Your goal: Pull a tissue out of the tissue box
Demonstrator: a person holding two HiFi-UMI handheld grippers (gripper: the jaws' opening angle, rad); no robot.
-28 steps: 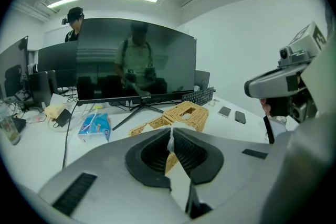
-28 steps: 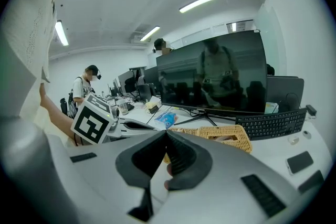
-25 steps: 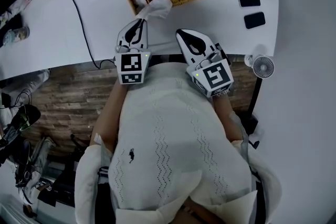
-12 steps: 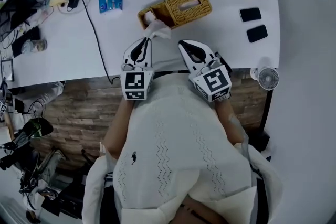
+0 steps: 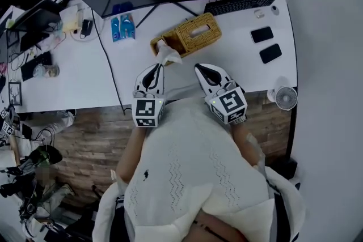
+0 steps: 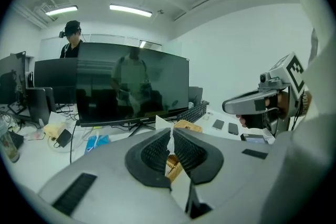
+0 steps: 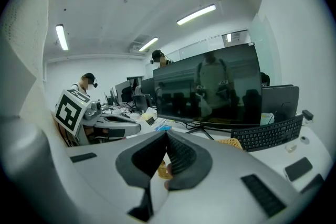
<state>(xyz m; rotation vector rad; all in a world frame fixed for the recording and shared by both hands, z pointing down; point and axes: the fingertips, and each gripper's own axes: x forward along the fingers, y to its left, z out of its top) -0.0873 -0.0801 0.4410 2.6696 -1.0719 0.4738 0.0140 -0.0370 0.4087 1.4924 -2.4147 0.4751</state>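
Okay, so the left gripper [image 5: 155, 68] has its jaws pinched tight on a white tissue [image 5: 168, 55]. The sheet sits crumpled right at the near-left corner of the woven tissue box [image 5: 195, 33]. In the left gripper view you can see a thin strip of tissue [image 6: 169, 143] squeezed between the ribbed pads, with a loose corner sticking up past them.

The right gripper [image 5: 201, 68] is just on the near side of the box, off its right half. Its jaws are closed together with nothing in them, and it isn't touching the box.

From the head view it's hard to say if the far end of the sheet is fully clear of the box or caught on its edge; looks mostly out to me.

Handling-wise, a tissue weighs basically nothing and is soft and floppy, and I'd guess it rips if you yank it sideways. Grabbing a bunched fold like this seems smarter than a single thin edge. The box itself looks light too, so it could drag along the white counter [image 5: 85, 73] if the sheet snags.
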